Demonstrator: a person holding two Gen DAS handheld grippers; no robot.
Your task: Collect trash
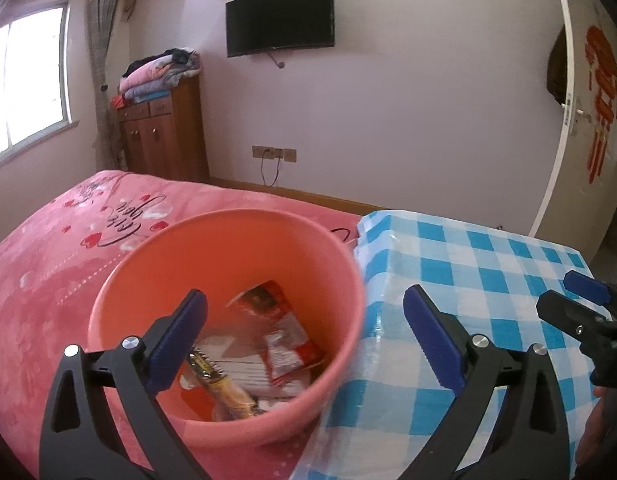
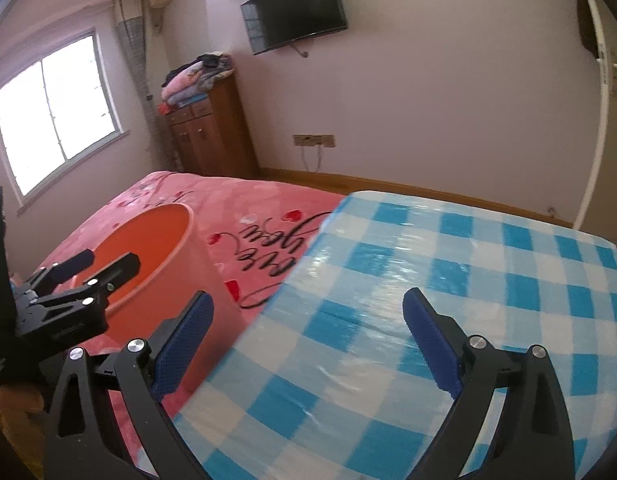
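Several wrappers (image 1: 276, 336) already binned in pink bucket (image 1: 120, 292); both claws (image 1: 304, 340) (image 2: 308, 344) held agape, empty; desk (image 2: 468, 280) seen bare.

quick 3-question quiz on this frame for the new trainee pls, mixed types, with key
1. True or false: the left gripper is clamped on a wrapper.
2. Where do the red wrappers lie? A) on the checked table cover B) inside the orange bucket C) on the pink bedspread
3. Fill in: the right gripper hovers over the ____ with nothing between its fingers.

Key:
1. False; it is open, above the bucket.
2. B
3. checked table cover
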